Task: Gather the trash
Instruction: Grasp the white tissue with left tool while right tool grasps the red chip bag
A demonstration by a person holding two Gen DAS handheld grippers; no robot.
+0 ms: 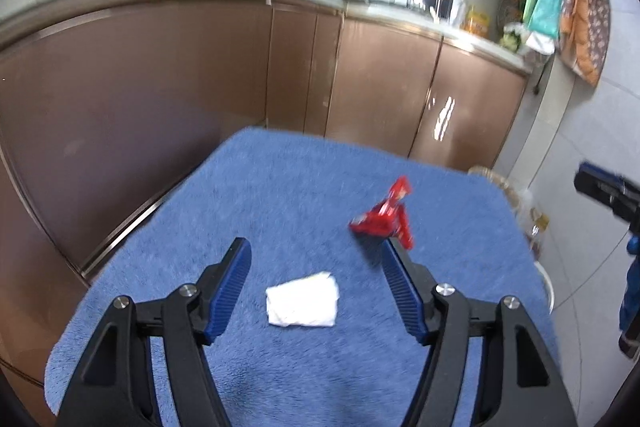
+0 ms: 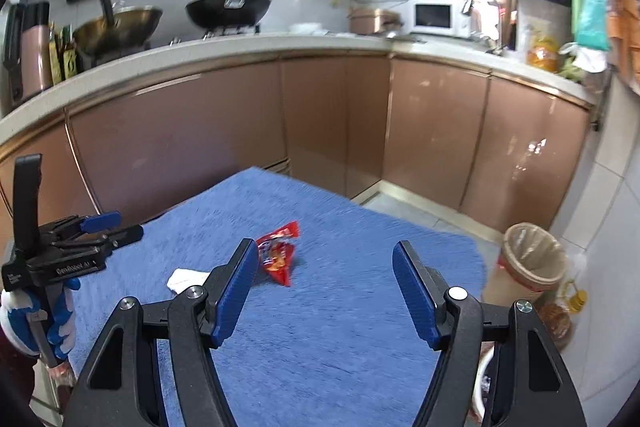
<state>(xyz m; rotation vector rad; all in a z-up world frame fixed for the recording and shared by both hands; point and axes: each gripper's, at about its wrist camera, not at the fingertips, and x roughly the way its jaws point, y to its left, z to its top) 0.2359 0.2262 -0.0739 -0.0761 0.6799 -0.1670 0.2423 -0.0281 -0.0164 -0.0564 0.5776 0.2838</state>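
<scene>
A white folded tissue (image 1: 302, 301) lies on the blue towel-covered table (image 1: 280, 195), between the open fingers of my left gripper (image 1: 314, 247). A red crumpled snack wrapper (image 1: 386, 217) lies just beyond the left gripper's right fingertip. In the right wrist view the wrapper (image 2: 278, 257) sits just right of the left finger of my open, empty right gripper (image 2: 326, 247), and the tissue (image 2: 186, 277) shows partly behind that finger. A lined trash bin (image 2: 528, 267) stands on the floor right of the table (image 2: 360, 307).
Brown kitchen cabinets (image 2: 320, 115) run behind and to the left of the table. The counter holds pans (image 2: 228, 9), a microwave (image 2: 436, 17) and bottles. Oil bottles (image 2: 564, 311) stand on the floor beside the bin. The right gripper shows in the left wrist view (image 1: 612, 195).
</scene>
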